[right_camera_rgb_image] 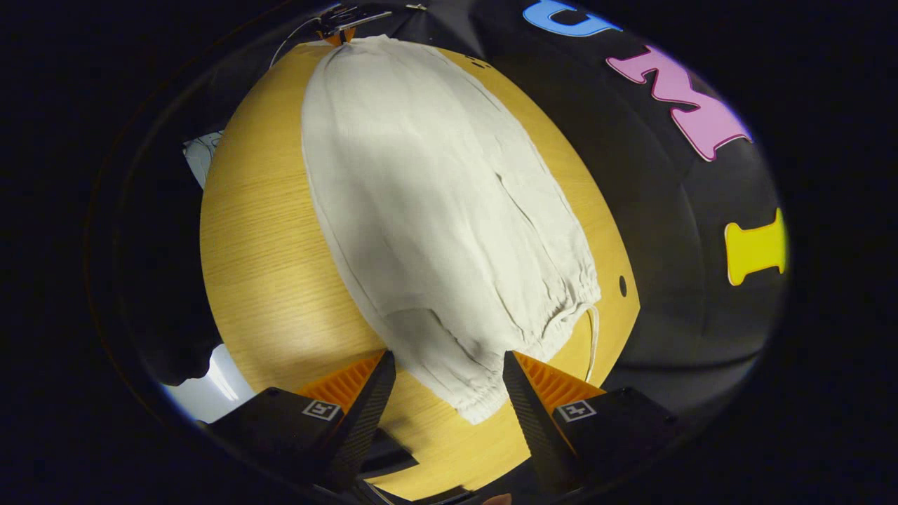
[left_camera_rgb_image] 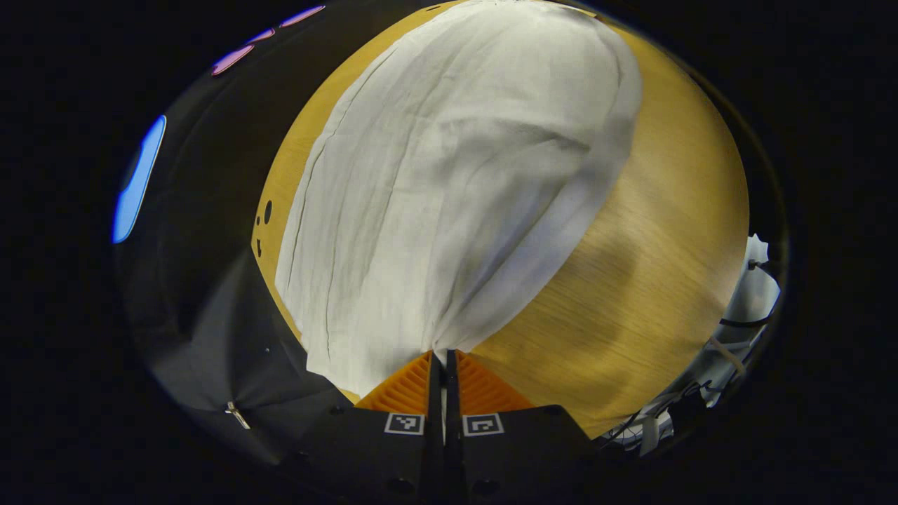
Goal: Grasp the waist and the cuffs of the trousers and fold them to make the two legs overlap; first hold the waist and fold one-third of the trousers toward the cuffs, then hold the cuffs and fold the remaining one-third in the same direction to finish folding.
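Observation:
Pale cream trousers lie stretched along the wooden table. Their gathered waist is at the near end in the right gripper view, with a drawstring hanging off to the right. My right gripper is open, its jaws standing either side of the waist corner without pressing it. In the left gripper view the trousers run away from me, and my left gripper is shut on the cuff end, the cloth pulled into a peak at the tips. That same gripper appears far off beyond the cuffs in the right gripper view.
Bare wood lies to the right of the trousers in the left gripper view. Small dark holes mark the table near its edge. White gear with cables sits beyond the table's right edge. Black booth cloth hangs close behind.

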{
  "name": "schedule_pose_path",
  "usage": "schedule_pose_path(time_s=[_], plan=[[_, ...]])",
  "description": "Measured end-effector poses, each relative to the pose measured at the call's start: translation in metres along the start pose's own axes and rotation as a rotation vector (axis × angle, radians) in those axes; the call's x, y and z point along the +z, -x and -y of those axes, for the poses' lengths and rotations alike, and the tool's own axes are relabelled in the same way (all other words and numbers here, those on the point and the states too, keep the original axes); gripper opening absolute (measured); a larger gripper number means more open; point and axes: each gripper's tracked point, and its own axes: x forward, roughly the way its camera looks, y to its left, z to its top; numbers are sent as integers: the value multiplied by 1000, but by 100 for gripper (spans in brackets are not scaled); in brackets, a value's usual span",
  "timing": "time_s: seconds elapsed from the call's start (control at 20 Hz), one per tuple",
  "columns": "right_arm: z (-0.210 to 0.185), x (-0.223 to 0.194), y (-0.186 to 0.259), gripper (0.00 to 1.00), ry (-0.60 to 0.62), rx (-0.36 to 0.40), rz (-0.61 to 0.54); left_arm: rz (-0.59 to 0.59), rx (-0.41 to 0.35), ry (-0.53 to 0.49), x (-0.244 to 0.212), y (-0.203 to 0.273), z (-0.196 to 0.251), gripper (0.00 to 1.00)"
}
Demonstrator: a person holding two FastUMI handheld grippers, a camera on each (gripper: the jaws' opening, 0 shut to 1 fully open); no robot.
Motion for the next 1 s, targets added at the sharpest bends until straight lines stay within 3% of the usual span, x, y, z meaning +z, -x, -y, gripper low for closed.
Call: schedule_pose_path(time_s=[0.15, 0.3, 0.35, 0.4, 0.45, 0.5, 0.55, 0.6, 0.7, 0.8, 1.0], plan=[[16, 15, -7, 88, 74, -28, 31, -16, 5, 21, 2, 0, 0, 6], [26, 16, -23, 88, 40, 16, -3, -17, 4, 25, 2, 1, 0, 6], [22, 14, -28, 88, -12, 64, -35, -16, 5, 23, 3, 0, 0, 6], [12, 12, -30, 79, -82, 129, -72, -18, 12, 23, 2, 0, 0, 6], [3, 10, -30, 61, -141, 175, -88, -25, 22, 27, 3, 0, 0, 6], [6, 15, -29, 30, -159, 167, -97, -34, 36, 34, 3, 1, -1, 6], [9, 18, -18, 14, -139, 150, -87, -42, 54, 54, 4, 1, -1, 6], [7, 18, -31, 8, -123, 128, -80, -35, 66, 83, 7, 2, -1, 6], [6, 17, -24, 5, -198, 114, -85, -4, 86, 158, 11, 5, -3, 6], [25, 27, -19, 6, -317, 45, -50, 23, 120, 233, 12, 10, -9, 6], [59, 53, 8, 6, -542, -74, 44, 58, 116, 372, 17, 12, -13, 6]])
